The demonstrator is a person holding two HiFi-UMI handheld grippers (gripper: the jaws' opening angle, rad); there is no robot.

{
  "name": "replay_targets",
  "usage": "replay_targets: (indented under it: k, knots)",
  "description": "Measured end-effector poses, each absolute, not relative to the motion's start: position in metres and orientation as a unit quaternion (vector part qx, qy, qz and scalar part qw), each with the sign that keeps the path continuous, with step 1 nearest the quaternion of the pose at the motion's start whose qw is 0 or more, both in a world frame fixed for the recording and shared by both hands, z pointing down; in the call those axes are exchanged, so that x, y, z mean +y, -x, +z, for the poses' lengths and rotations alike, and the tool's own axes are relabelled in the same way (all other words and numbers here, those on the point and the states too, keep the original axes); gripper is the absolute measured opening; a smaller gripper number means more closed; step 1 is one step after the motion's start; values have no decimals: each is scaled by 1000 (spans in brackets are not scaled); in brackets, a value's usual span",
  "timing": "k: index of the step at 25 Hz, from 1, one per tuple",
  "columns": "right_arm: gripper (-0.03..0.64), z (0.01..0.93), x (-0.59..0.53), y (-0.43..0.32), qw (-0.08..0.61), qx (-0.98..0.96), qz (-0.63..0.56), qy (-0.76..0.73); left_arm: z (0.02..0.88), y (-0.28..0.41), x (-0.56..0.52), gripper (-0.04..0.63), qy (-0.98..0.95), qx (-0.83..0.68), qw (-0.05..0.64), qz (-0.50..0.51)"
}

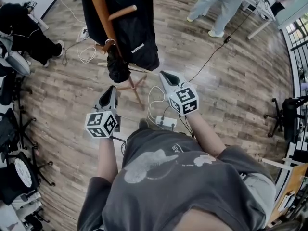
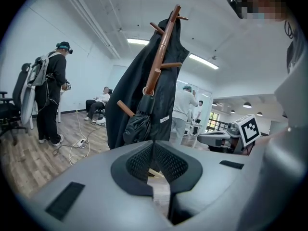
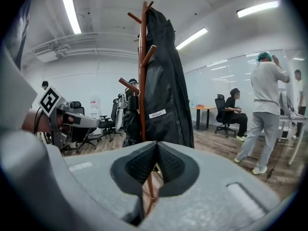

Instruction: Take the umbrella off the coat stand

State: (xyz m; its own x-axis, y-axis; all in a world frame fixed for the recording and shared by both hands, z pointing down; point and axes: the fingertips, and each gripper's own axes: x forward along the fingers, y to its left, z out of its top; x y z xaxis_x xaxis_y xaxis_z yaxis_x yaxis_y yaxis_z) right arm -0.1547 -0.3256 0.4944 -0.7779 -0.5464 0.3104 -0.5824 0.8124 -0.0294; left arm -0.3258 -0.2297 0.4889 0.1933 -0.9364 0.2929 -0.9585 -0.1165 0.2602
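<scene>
A wooden coat stand [image 1: 103,18] rises ahead of me with a black coat [image 1: 134,32] draped over it. A folded black umbrella [image 1: 118,67] hangs by its loop from a lower peg. It also shows in the left gripper view as the umbrella [image 2: 138,126] and in the right gripper view as the umbrella [image 3: 130,119], beside the pole [image 3: 143,71]. My left gripper [image 1: 111,88] is shut and empty, a short way in front of the umbrella. My right gripper [image 1: 165,74] is also shut with nothing in it, to the right of the stand's feet.
A white power strip [image 1: 165,122] and cables lie on the wood floor by my feet. A person in black [image 2: 52,97] stands at the left, and another in light clothes [image 3: 262,109] at the right. Office chairs [image 1: 288,114] and desks line the edges.
</scene>
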Motion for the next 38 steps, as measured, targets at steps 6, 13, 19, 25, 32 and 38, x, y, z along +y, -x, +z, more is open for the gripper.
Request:
replay_targets:
  k: [6,13,19,25,32,38]
  knots:
    - [-2,499,-344,169,148,-935,69,-314,493,346,-265,169,-745,-644,172,26]
    - [-2,501,-355,179,153,-929,69,-329,509,358,-291,359,-743,-648,168,30]
    - [-2,503,-365,178,156,-925,69,-339,530,361,-316,377,-732,-657,169,63]
    - [-2,509,-372,179,162,-921,74,-347,547,364,-335,377,-734,-651,176,78]
    - [-2,514,-380,175,167,-914,78,-362,561,366,-354,377,-736,-647,178,86]
    - [-2,518,-381,170,171,-907,84,-377,571,359,-368,382,-745,-632,187,105]
